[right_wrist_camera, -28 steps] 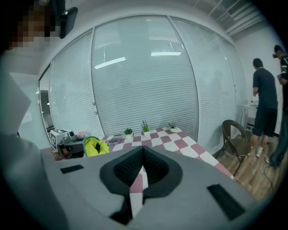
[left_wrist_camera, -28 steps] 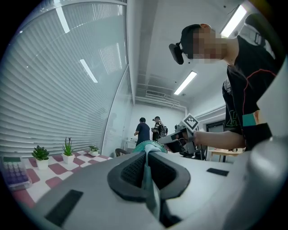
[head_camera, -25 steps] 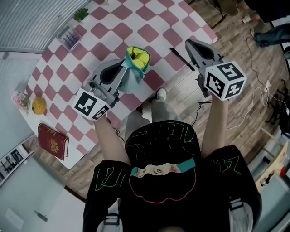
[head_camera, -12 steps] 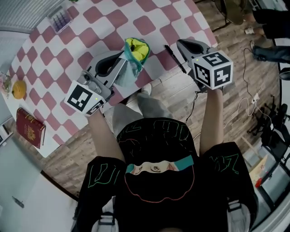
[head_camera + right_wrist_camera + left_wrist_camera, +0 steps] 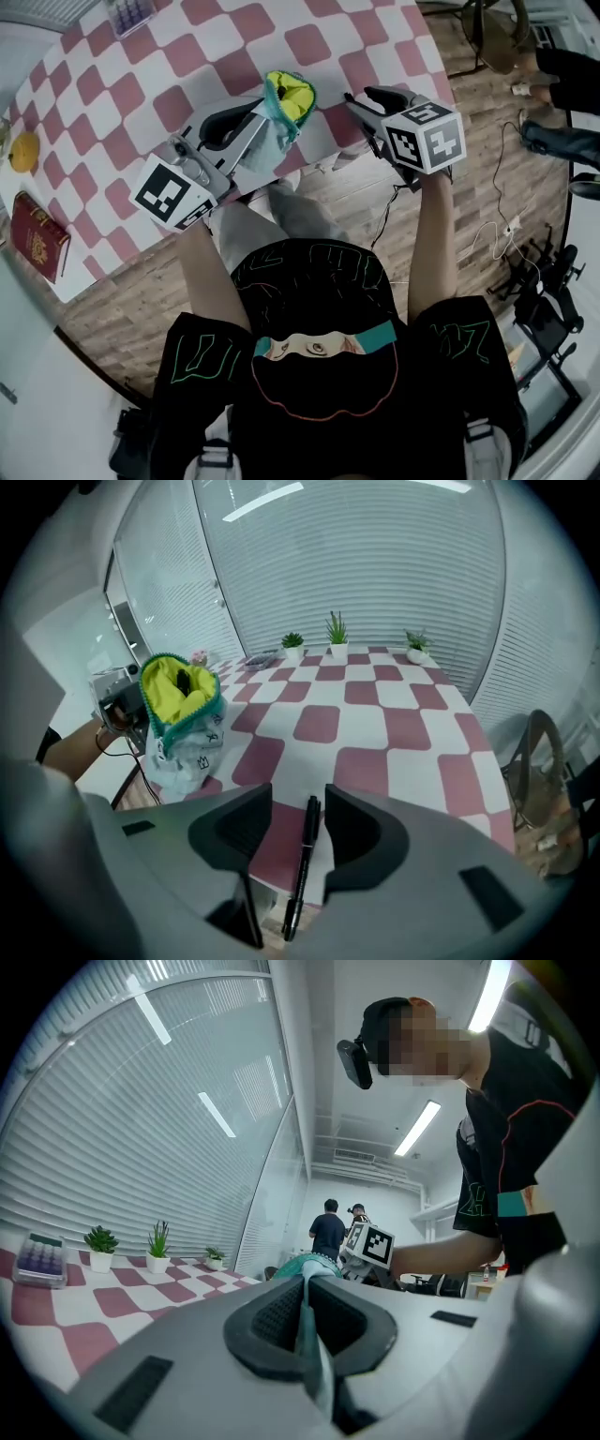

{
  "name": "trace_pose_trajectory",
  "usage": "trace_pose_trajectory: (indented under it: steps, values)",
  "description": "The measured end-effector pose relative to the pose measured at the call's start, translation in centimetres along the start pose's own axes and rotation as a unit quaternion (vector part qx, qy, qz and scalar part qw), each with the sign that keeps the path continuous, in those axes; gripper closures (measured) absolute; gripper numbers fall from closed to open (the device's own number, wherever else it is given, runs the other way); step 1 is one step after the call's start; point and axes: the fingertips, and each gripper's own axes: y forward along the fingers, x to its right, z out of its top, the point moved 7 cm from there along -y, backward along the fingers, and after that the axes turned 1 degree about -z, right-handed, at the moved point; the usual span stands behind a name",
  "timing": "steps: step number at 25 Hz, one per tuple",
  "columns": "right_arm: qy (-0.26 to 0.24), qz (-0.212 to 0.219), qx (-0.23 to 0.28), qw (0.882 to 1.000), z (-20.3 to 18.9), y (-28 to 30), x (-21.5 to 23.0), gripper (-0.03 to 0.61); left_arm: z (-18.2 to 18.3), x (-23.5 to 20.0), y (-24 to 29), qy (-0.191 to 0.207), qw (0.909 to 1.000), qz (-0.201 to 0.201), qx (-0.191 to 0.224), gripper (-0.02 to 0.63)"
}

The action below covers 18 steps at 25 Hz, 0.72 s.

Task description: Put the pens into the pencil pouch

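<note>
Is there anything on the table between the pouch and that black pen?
Nothing. Only bare checkered tablecloth lies between the pouch and the pen; the right gripper view shows that stretch best.

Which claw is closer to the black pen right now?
Right. The right claw, whose jaws have just been opening, has the pen lying between them. The left claw is off to the side, clamped on the pencil pouch.
</note>
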Motion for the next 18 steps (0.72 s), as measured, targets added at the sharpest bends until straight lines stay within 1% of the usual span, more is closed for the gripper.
trace_pose_trajectory:
  steps: [2, 6, 8, 10, 12, 13, 14, 18]
  values:
    - [-0.003, -0.003, -0.019, 1.000, -0.2, 1.0, 0.2, 0.396, -0.2, 0.0, -0.1, -0.003, 1.0000, 0.005, 0.002, 0.612]
    - [-0.002, -0.024, -0.055, 0.998, -0.8, 2.7, 1.0, 0.397, -0.6, 0.4, -0.3, -0.006, 1.0000, 0.006, -0.001, 0.612]
    - [0.000, -0.020, -0.067, 0.998, -0.9, 3.5, 1.0, 0.402, -0.8, 0.6, -0.5, -0.005, 0.9999, 0.006, -0.007, 0.612]
    - [-0.006, -0.018, -0.077, 0.997, -0.8, 4.0, 0.8, 0.429, -0.8, 0.7, -0.6, -0.005, 0.9999, 0.010, -0.010, 0.612]
    - [-0.008, -0.024, -0.084, 0.996, -0.6, 4.2, 0.8, 0.477, -0.8, 1.0, -0.6, -0.004, 0.9999, 0.011, -0.013, 0.612]
    - [-0.009, -0.027, -0.088, 0.996, -0.5, 4.2, 0.8, 0.513, -0.8, 1.1, -0.7, -0.003, 0.9998, 0.011, -0.014, 0.612]
    - [-0.011, -0.029, -0.094, 0.995, -0.3, 4.4, 0.7, 0.532, -0.7, 1.2, -0.8, -0.002, 0.9998, 0.011, -0.015, 0.612]
    - [-0.023, -0.029, -0.125, 0.992, 0.1, 5.1, 0.3, 0.532, -0.7, 1.7, -1.6, 0.001, 0.9997, 0.016, -0.018, 0.612]
